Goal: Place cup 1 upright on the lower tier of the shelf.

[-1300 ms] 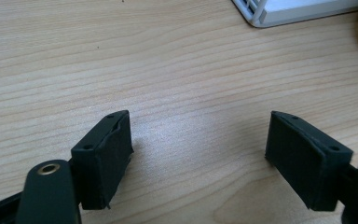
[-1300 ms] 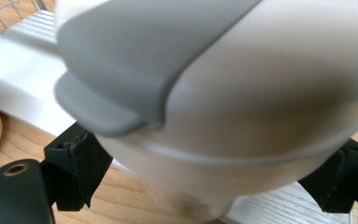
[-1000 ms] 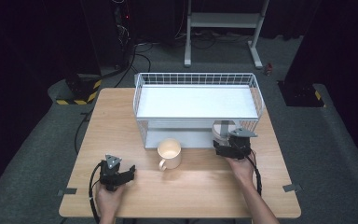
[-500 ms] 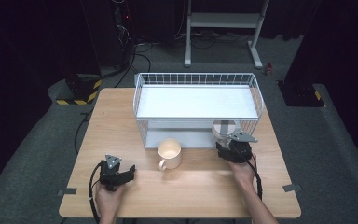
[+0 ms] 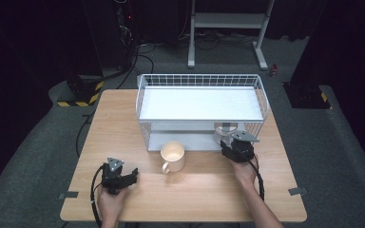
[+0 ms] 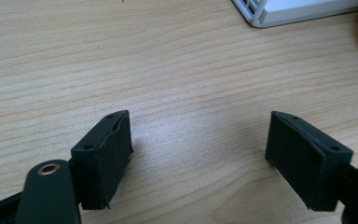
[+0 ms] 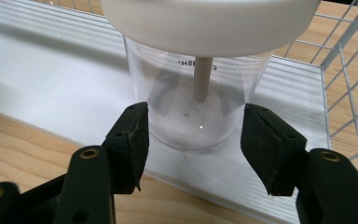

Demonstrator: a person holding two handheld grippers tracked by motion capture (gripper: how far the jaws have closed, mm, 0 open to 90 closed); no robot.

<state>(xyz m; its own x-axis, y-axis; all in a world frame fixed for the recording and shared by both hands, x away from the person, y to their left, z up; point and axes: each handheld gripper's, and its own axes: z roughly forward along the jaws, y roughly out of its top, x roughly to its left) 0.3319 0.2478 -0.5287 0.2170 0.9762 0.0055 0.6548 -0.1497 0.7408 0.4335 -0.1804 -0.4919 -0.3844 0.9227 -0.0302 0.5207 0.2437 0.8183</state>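
Right gripper view shows the right claw (image 7: pixel 193 140) spread around the base of one clear cup (image 7: pixel 191 100), jaws just off its sides, likely ready to pinch it. That cup stands directly ahead on the rack's (image 5: pixel 199 102) lower shelf. Left of it stands one cream mug (image 5: pixel 173 155). The left claw (image 6: pixel 200 154) rests spread and empty on the table (image 6: pixel 168 60).
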